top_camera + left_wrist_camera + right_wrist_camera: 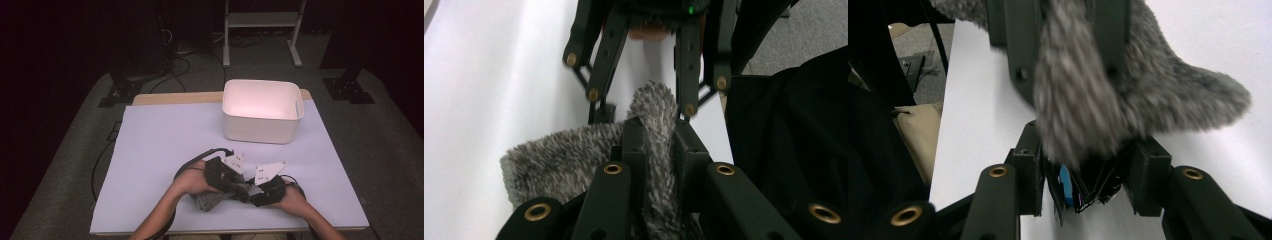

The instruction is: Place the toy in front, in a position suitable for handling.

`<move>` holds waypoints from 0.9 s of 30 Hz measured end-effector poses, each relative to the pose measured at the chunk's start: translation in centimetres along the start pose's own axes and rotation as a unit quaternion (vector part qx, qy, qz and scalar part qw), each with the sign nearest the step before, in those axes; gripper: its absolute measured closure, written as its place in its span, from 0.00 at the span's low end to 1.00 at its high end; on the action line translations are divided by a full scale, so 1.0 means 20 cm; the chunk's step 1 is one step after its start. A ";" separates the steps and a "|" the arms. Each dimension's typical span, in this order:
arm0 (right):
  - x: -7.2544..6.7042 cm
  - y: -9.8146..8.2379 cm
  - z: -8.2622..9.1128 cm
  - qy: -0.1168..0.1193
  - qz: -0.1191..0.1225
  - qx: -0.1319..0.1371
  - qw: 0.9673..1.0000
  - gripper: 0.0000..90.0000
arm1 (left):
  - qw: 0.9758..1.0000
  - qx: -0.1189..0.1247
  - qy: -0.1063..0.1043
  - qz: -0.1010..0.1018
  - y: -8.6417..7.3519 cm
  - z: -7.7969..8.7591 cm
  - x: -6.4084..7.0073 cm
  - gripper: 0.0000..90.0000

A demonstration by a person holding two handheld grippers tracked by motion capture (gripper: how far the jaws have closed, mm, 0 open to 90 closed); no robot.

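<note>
A grey fuzzy fabric piece (211, 201) lies at the front middle of the table, between my two hands. My left gripper (241, 190) is shut on a raised fold of that fuzzy fabric (559, 155); the fold stands pinched between its pads in the left gripper view. Facing it, my right gripper (251, 193) is shut on a small black object with a blue patch (1083, 192). The fuzzy fabric (1178, 95) hangs over that object and hides its top. My left gripper (1065, 60) shows close above my right gripper (1085, 185).
A white bin (262, 111) stands at the back right of the white table sheet (160, 145). Cables trail from both grippers. The table's front edge is just behind my hands. A white frame stand (262, 20) is on the floor beyond.
</note>
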State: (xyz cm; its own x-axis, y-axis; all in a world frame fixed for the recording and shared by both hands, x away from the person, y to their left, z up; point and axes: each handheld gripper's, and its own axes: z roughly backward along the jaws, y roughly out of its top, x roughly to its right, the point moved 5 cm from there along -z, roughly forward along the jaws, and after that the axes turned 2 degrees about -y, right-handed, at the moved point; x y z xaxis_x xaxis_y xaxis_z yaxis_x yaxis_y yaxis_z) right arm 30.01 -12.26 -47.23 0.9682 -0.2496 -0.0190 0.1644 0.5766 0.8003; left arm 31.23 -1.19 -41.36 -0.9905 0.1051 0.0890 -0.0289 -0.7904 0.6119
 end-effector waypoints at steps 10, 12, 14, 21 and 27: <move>0.00 0.00 0.00 -0.004 0.000 -0.002 1.000 0.62 | 1.000 0.007 0.005 0.006 -0.05 0.03 0.00 0.87; 0.00 0.00 0.00 -0.003 0.000 -0.003 1.000 0.62 | 1.000 0.009 0.008 0.010 -0.07 0.05 0.00 0.87; 0.00 0.00 0.00 -0.002 0.002 -0.003 1.000 0.62 | 1.000 0.008 0.013 0.014 -0.10 0.07 0.00 0.87; 0.01 0.00 0.00 0.001 0.000 -0.005 1.000 0.62 | 0.999 0.004 0.033 0.041 -0.23 0.18 0.00 0.87; 0.00 0.01 0.00 -0.002 0.010 -0.012 1.000 0.62 | 0.997 0.022 0.044 0.062 -0.32 0.26 0.02 0.87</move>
State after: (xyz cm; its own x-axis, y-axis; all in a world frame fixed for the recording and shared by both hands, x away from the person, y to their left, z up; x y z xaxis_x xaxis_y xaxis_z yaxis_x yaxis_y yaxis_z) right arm 30.03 -12.15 -47.13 0.9704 -0.2415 -0.0015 0.1505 0.6000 0.7857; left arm 31.74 7.05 -41.23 -0.9941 -0.0457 0.0981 0.0979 -0.7661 0.6353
